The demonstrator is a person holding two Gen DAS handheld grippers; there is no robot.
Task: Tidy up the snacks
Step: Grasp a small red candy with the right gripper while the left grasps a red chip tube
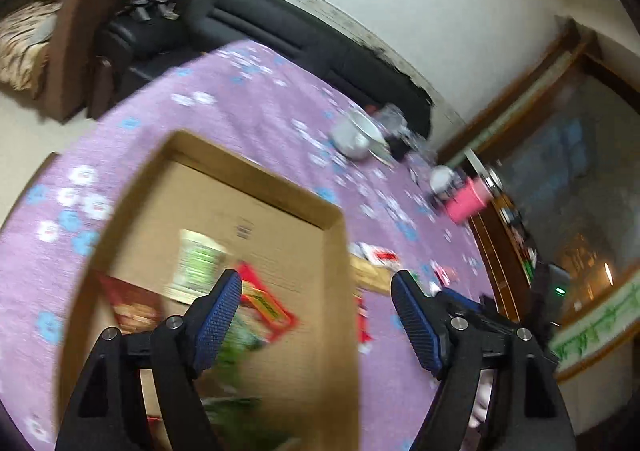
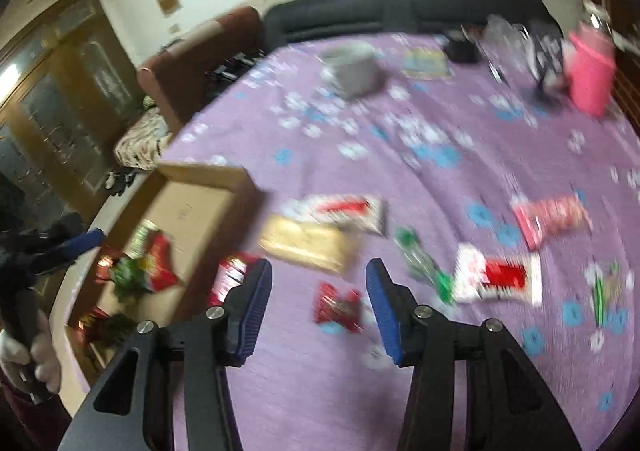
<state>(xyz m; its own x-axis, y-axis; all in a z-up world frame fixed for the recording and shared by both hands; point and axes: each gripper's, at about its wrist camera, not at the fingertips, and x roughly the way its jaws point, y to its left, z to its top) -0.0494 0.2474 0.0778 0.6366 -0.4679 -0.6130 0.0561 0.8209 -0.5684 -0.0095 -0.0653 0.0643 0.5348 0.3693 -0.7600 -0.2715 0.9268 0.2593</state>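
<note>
Task part done: several snack packets already in cardboard box [image 1: 224, 211]. You hold left hand-held gripper [image 1: 316, 311] wide, empty, over box. Right hand-held gripper [image 2: 318, 291] wide, empty, above small red packet [image 2: 338, 307] on worktop [image 2: 320, 391]. Six or so packets left outside.

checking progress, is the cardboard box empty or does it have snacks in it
Not empty: the open brown cardboard box already holds several packets, including a red snack packet.
</note>
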